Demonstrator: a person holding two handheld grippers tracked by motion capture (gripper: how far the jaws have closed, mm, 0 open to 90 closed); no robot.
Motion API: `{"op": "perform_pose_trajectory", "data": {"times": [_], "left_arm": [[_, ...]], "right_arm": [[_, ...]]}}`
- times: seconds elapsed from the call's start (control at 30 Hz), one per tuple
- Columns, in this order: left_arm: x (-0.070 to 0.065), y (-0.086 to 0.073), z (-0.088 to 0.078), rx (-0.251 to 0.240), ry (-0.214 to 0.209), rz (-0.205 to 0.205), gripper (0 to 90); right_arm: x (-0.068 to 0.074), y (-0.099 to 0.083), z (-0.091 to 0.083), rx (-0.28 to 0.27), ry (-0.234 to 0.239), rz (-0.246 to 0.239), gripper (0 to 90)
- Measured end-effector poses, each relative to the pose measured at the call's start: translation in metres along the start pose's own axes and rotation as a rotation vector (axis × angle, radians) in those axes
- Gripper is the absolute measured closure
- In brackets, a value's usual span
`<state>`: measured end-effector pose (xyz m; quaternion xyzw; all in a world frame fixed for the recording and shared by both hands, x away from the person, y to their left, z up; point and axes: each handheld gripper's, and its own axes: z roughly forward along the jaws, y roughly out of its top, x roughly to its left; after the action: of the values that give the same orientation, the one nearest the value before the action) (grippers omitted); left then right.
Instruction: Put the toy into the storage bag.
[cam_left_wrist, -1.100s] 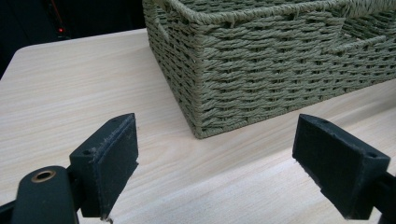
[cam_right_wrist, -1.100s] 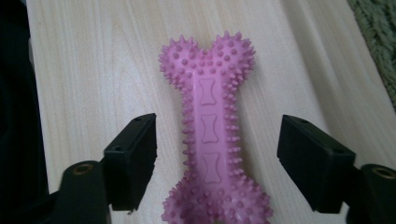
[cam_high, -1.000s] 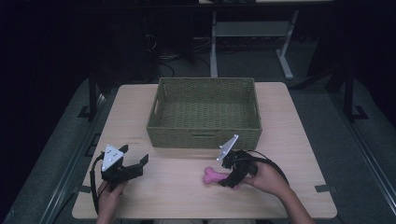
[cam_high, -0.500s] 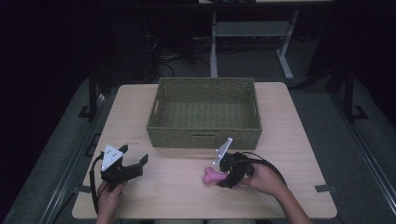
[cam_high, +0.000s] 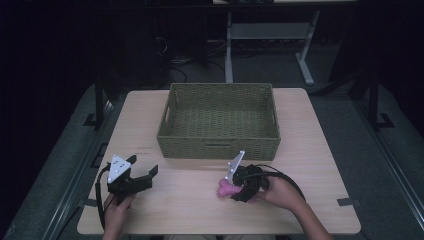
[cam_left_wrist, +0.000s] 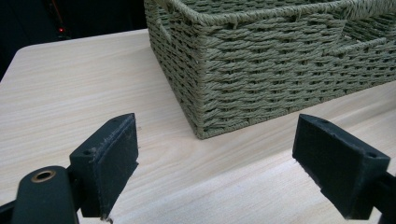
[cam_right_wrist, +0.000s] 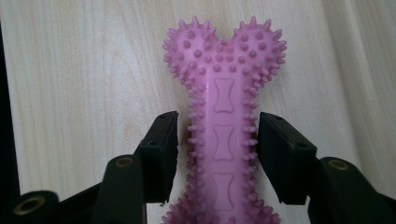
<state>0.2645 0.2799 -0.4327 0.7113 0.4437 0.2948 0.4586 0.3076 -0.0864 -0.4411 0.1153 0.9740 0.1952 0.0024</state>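
At the left of the table (cam_high: 165, 210), near the front edge, a hand (cam_high: 116, 214) holds the left gripper (cam_high: 142, 172) low over the bare wood; its jaws stand wide apart with nothing between them, and in the left gripper view they frame the near corner of the basket (cam_left_wrist: 261, 70) and a stretch of pale tabletop. A black cable loops from this gripper down beside the wrist, and a grey three-cornered plate sits on top of it. At the centre and towards the back stands the basket (cam_high: 220, 145), a green woven rectangle with low walls and a slot handle in its near side; its floor is bare. Just in front of the basket's near wall, right of centre, lies the pink toy bone (cam_high: 226, 189), flat on the wood and apart from the basket. The right gripper (cam_high: 231, 191) reaches it from the right, held in the right hand (cam_high: 282, 192), with its cable arching over the knuckles. In the right gripper view the toy bone (cam_right_wrist: 224, 107) runs lengthwise between the two jaws, its spiked, two-lobed end pointing away from the camera. These jaws have just been closing, and the pads now meet the rubber spikes along both sides of the shaft. The toy rests on the tabletop.
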Motion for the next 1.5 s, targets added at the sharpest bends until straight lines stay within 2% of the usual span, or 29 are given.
{"op": "perform_pose_trajectory", "data": {"times": [0.27, 0.37, 0.5, 0.63, 0.97, 1.5], "left_arm": [[0.0, 0.0, -0.001, -0.001, 0.0, 0.0, 13.8], [0.0, 0.0, -0.001, -0.001, -0.001, 0.0, 13.8], [0.0, 0.0, -0.001, -0.002, 0.0, -0.001, 13.9], [0.001, 0.0, -0.002, -0.003, 0.001, -0.004, 13.8], [0.0, 0.0, -0.001, -0.003, 0.001, -0.006, 13.8], [0.002, 0.0, -0.001, -0.003, 0.004, -0.007, 13.8]], "right_arm": [[0.0, 0.0, 0.001, 0.014, -0.008, -0.014, 56.3], [0.0, 0.0, 0.001, 0.02, -0.005, -0.01, 57.0], [0.001, 0.003, 0.0, 0.041, -0.012, -0.036, 57.6], [-0.002, 0.005, -0.002, 0.049, 0.007, -0.042, 57.7], [-0.014, 0.009, -0.023, -0.005, 0.07, -0.046, 57.7], [-0.035, 0.018, -0.048, -0.056, 0.119, -0.042, 57.7]]}}
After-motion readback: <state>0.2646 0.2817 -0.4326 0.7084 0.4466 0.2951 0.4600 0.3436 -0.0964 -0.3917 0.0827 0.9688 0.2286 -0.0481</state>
